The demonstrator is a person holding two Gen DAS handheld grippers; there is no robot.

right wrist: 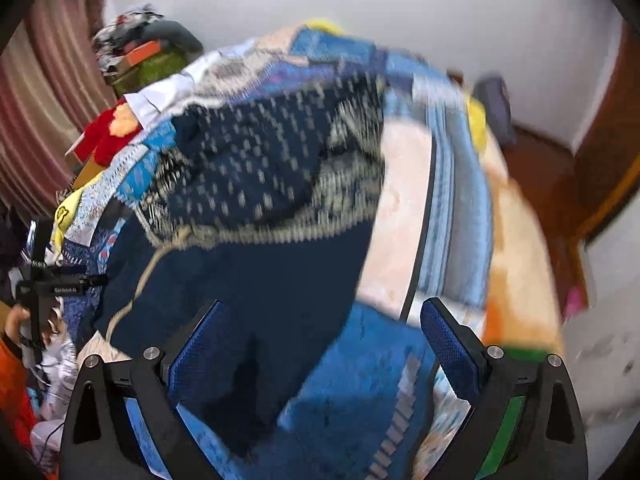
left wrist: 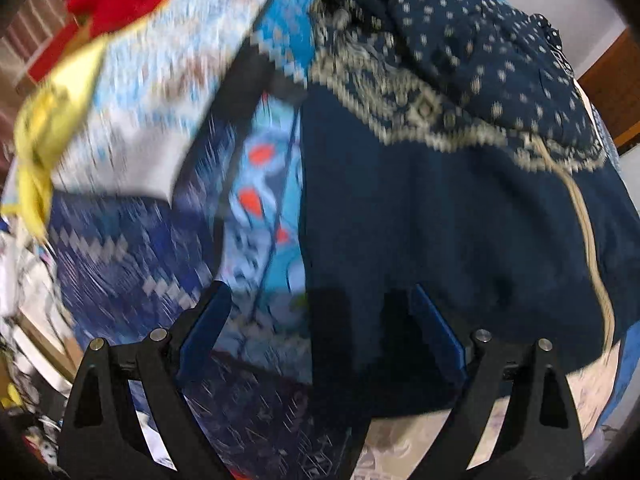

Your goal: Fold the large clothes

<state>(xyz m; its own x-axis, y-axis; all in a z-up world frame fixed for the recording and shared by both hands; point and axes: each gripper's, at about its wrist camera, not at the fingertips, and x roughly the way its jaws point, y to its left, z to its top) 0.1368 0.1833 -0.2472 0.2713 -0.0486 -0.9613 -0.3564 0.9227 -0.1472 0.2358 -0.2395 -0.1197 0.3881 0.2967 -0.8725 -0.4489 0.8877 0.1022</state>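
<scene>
Navy patterned sweater (left wrist: 460,216) lies partly folded on the bedspread (left wrist: 132,256); left gripper (left wrist: 320,316) and right gripper (right wrist: 320,328) spread, empty.

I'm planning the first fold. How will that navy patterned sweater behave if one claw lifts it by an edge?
The navy sweater would likely sag and drape, since it already lies in soft creases. Its thick-looking knit suggests some weight. It may drag on the blue bedspread beneath rather than slide.

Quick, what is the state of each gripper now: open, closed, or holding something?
Left gripper: open, holding nothing; it is over the navy sweater.
Right gripper: open, holding nothing; the sweater's edge lies beyond its jaws.
</scene>
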